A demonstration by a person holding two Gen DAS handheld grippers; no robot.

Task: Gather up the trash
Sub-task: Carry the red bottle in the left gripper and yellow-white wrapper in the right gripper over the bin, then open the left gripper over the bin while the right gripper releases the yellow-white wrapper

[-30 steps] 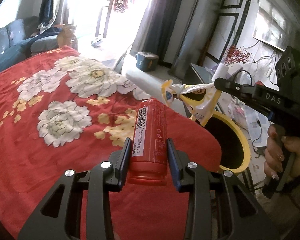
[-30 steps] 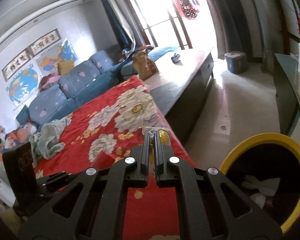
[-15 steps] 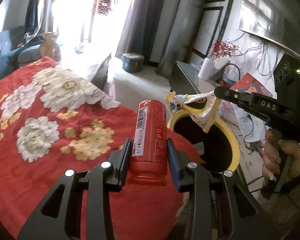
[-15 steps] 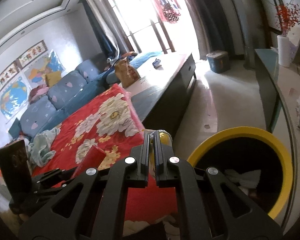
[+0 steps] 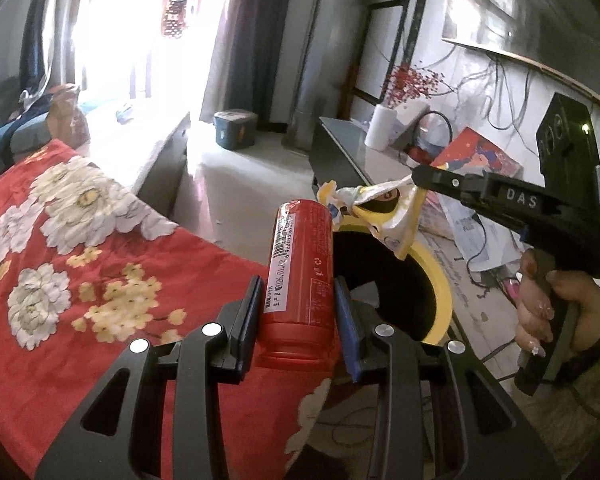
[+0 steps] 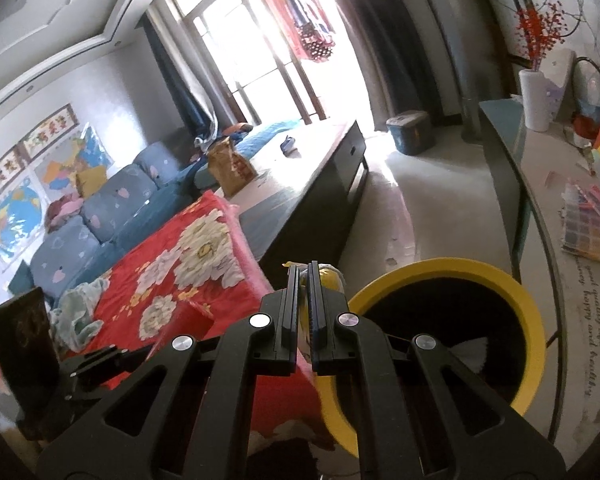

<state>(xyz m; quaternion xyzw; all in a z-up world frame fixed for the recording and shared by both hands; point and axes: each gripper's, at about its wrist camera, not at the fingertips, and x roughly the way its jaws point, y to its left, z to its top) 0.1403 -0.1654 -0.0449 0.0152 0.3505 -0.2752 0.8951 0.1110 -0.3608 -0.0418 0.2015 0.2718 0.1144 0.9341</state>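
Note:
A red can (image 5: pixel 300 276) with a barcode label lies lengthwise between the pads of my left gripper (image 5: pixel 296 292), which is shut on it above the edge of the red flowered blanket (image 5: pixel 80 248). My right gripper (image 6: pixel 307 280) is shut on a crumpled yellow and white snack wrapper (image 5: pixel 384 208). In the left wrist view the wrapper hangs from the right gripper's tips (image 5: pixel 420 172) over the yellow-rimmed trash bin (image 5: pixel 440 276). From the right wrist view the bin (image 6: pixel 532 312) sits just right of the fingers, white paper (image 6: pixel 468 354) inside it.
A dark low table (image 6: pixel 320 184) stands beyond the blanket, with a blue sofa (image 6: pixel 100 216) to the left. A glass-topped cabinet (image 6: pixel 548 184) with a white vase (image 6: pixel 536 96) and papers runs along the right. A blue box (image 6: pixel 412 132) sits on the pale floor.
Both grippers have moved rightward off the blanket toward the bin, each keeping its load. The bin has grown larger and more central in both views.

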